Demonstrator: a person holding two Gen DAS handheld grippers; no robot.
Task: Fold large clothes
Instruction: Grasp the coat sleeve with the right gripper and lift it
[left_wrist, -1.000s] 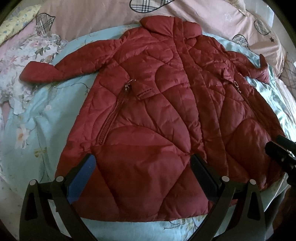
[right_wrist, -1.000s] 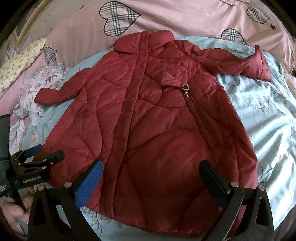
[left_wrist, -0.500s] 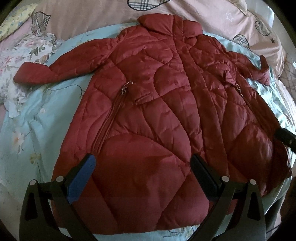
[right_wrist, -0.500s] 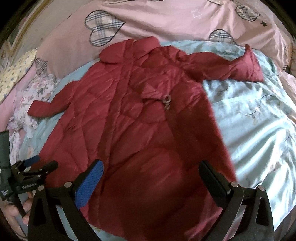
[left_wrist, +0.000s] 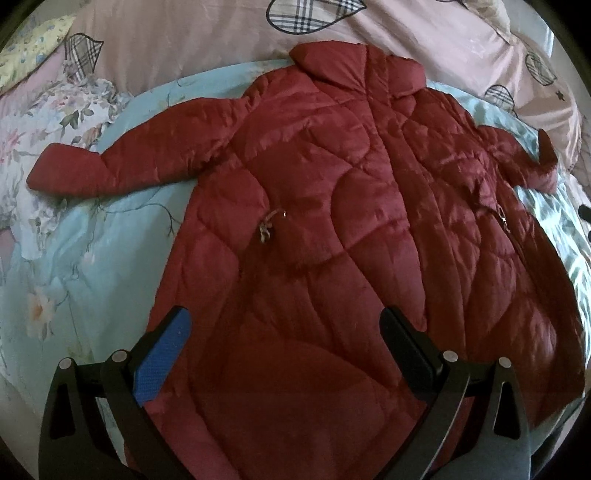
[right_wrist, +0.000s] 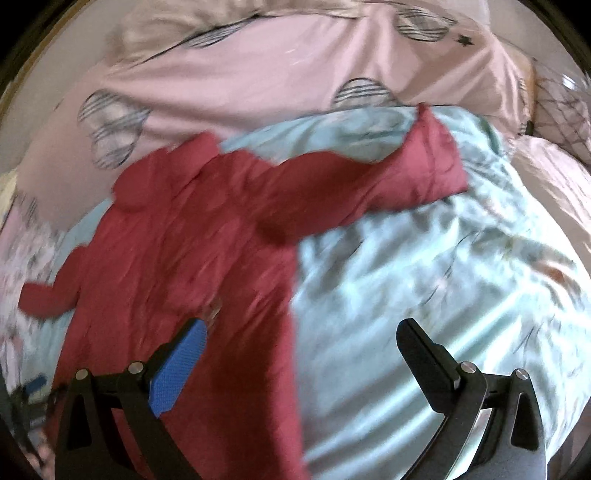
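A dark red quilted coat (left_wrist: 332, 229) lies spread flat, front up, on a light blue floral bedspread (left_wrist: 92, 229), collar toward the pillows and both sleeves stretched out. My left gripper (left_wrist: 284, 332) hovers open over the coat's lower hem with nothing between its fingers. In the right wrist view, which is blurred by motion, the coat (right_wrist: 192, 251) fills the left half and its right sleeve (right_wrist: 388, 177) reaches up to the right. My right gripper (right_wrist: 303, 347) is open and empty, straddling the coat's right edge and the bare bedspread (right_wrist: 424, 280).
A pink quilt with plaid hearts (left_wrist: 229, 33) lies behind the collar. White floral bedding (left_wrist: 55, 110) is bunched at the left, beside the left sleeve cuff (left_wrist: 62, 171). Bare blue bedspread lies right of the coat in the right wrist view.
My right gripper has swung right, from over the coat's hem to its right edge, toward the right sleeve. My left gripper moved in a little over the hem. Both stayed open.
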